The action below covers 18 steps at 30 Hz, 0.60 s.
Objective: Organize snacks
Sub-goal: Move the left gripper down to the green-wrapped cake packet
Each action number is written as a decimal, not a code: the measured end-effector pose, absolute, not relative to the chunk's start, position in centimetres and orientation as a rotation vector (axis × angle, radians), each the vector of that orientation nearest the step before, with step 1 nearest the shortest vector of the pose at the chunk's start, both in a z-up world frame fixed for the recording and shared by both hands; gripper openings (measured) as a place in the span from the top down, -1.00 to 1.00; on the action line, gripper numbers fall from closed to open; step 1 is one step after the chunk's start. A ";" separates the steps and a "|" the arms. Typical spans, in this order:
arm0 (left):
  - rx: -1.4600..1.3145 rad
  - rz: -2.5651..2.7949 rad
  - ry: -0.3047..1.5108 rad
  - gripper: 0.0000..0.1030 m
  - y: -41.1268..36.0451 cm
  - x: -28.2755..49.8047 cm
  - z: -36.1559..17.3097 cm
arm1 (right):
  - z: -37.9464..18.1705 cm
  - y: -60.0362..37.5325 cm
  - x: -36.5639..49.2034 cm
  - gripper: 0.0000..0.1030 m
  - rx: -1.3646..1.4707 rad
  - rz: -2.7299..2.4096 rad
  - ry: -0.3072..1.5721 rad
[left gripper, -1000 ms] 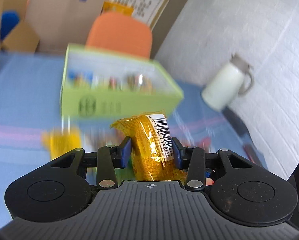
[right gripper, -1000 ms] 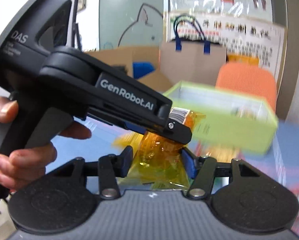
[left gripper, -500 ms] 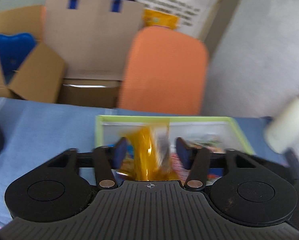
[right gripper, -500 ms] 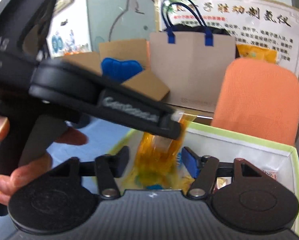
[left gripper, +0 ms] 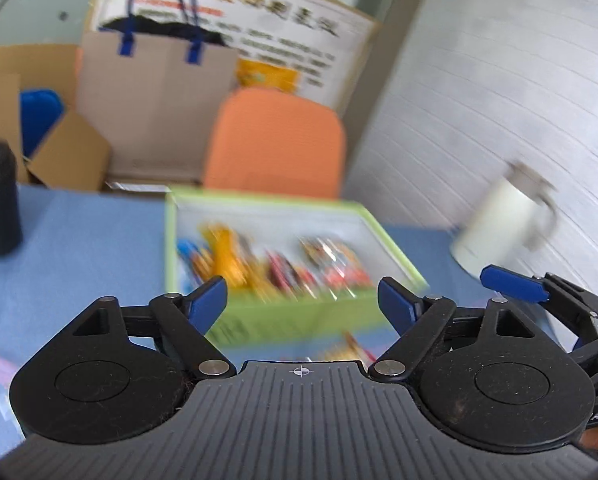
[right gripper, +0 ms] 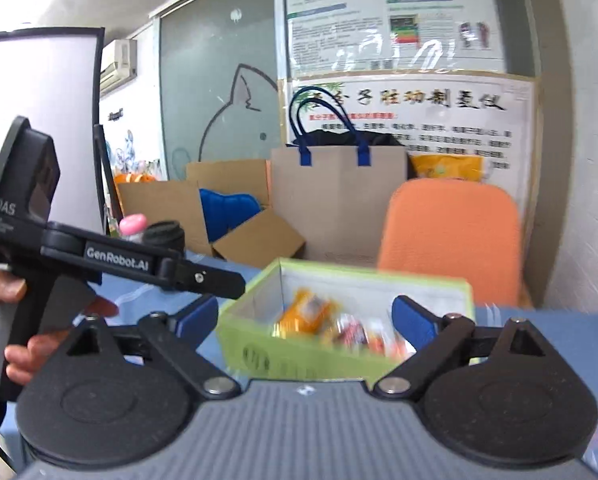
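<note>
**Snacks going into the green box, a few still outside**

I look along my left gripper (left gripper: 301,300). Its fingers (left gripper: 207,300) are far apart and opening wider, and nothing sits between them. My right gripper (right gripper: 305,320) is the same: fingers (right gripper: 413,320) wide and opening, with nothing in them. So both of my grippers are free now.

The green box (left gripper: 299,322) sits on the blue counter (left gripper: 79,248) just ahead of me. Inside it I see a pile of snacks (left gripper: 275,264), yellow, orange and red packets. The picture is blurry, so I cannot count them or tell if they lie in neat rows.

That part looks done: many snacks are in the box.

Some work is left, I think. In front of the box, close to my left gripper, a small yellow and red packet (left gripper: 353,346) lies on the counter. It is probably another snack, and it needs to go in too. I cannot see the rest of the counter well.
</note>
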<state>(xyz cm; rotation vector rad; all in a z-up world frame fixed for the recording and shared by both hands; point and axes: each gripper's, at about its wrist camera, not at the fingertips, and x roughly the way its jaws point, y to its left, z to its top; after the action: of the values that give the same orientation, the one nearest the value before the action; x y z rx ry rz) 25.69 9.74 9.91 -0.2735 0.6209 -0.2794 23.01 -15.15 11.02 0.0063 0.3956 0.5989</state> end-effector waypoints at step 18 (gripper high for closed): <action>-0.441 -0.451 0.878 -0.33 3.4 12.3 1.3 | -0.6 -19.7 5.7 -0.83 0.161 0.399 0.694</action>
<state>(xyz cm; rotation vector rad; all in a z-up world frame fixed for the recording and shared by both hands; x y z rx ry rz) 12.32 3.39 1.30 -0.4409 0.8778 -0.4506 5.67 -19.68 -0.55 0.1608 0.6936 0.3990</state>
